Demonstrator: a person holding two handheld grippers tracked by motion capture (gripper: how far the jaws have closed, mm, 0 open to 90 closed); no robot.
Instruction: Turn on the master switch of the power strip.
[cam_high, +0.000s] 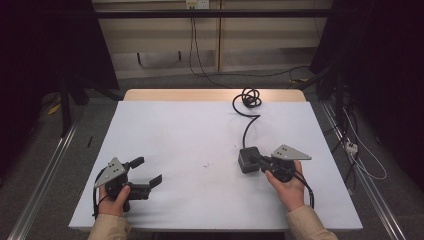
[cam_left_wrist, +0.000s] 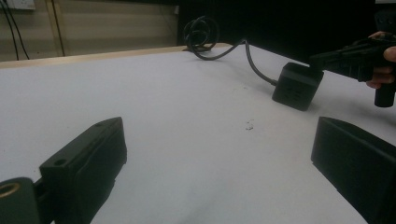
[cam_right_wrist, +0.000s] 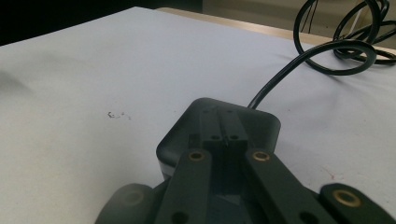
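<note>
A black cube-shaped box (cam_high: 245, 161) with a thick black cable (cam_high: 248, 125) lies on the white table (cam_high: 190, 135), right of centre. My right gripper (cam_high: 256, 160) is shut, and its tips reach over the top of the box (cam_right_wrist: 264, 126). In the right gripper view the two jaws (cam_right_wrist: 223, 128) lie pressed together with nothing between them. Whether they touch the box I cannot tell. My left gripper (cam_high: 149, 170) stands open near the front left, jaws wide apart (cam_left_wrist: 217, 135) over bare table. From there the box (cam_left_wrist: 296, 86) shows farther off, with the right gripper (cam_left_wrist: 322, 63) above it.
The cable ends in a loose coil (cam_high: 250, 97) at the table's far edge, also in the left gripper view (cam_left_wrist: 201, 35) and the right gripper view (cam_right_wrist: 345, 46). A small dark speck (cam_high: 206, 165) marks the table's middle. Metal rails and floor cables (cam_high: 360, 150) flank the table.
</note>
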